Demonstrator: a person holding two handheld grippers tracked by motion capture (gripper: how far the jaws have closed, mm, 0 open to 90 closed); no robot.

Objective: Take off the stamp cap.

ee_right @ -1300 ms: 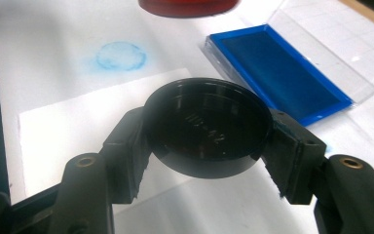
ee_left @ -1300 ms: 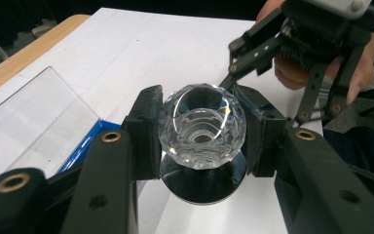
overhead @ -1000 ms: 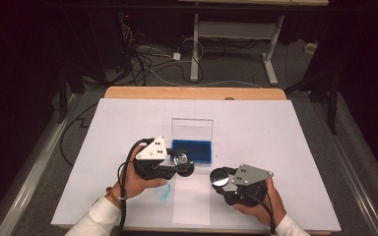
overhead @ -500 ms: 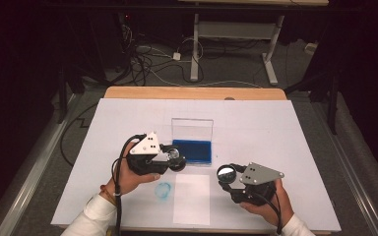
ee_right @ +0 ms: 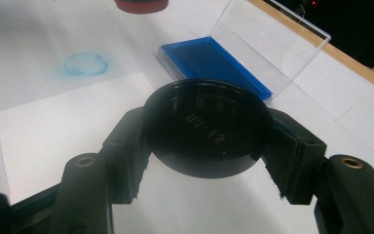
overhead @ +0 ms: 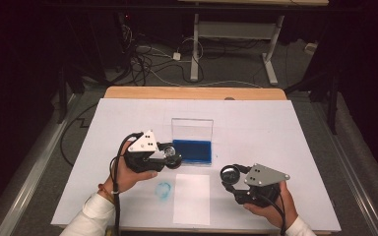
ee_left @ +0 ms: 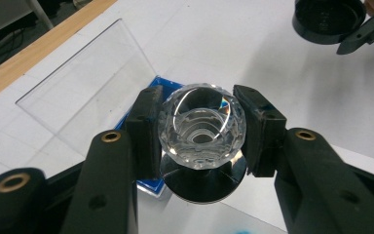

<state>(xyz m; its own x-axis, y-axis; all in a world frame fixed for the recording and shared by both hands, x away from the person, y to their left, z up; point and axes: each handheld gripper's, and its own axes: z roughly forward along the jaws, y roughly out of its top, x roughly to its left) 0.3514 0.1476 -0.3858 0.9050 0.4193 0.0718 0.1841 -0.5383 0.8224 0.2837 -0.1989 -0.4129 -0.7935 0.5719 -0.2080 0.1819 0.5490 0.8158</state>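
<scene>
Left gripper (overhead: 173, 158), toward the table's near-left part: clamped on a faceted clear crystal stamp (ee_left: 202, 127), pads pressing both sides of the glass knob, round dark base (ee_left: 205, 181) showing beneath it. Held above the table (overhead: 285, 128), just beside the left end of the blue ink pad (overhead: 192, 151).

Right gripper (overhead: 230, 175), toward the near-right part of the table: closed on a round black cap (ee_right: 206, 127), raised lettering on its face, jaws gripping the rim from both sides. Held above the table surface, well apart from the left gripper.

Blue ink pad: lying in an open clear case near the table's middle, transparent lid (overhead: 192, 129) standing upright along its far side.

White paper sheet (overhead: 191, 198): flat by the near edge, between the two grippers. Right gripper's cap hanging over the sheet's corner in the right gripper view.

Round blue ink print (overhead: 163, 189): on the table covering, just left of the sheet, near the person's left hand (overhead: 130, 172).

Wooden table edge (overhead: 192, 93): along the far side, bare.

Beyond the table: cables (overhead: 147, 64) on the floor and a white desk frame (overhead: 231, 34).
</scene>
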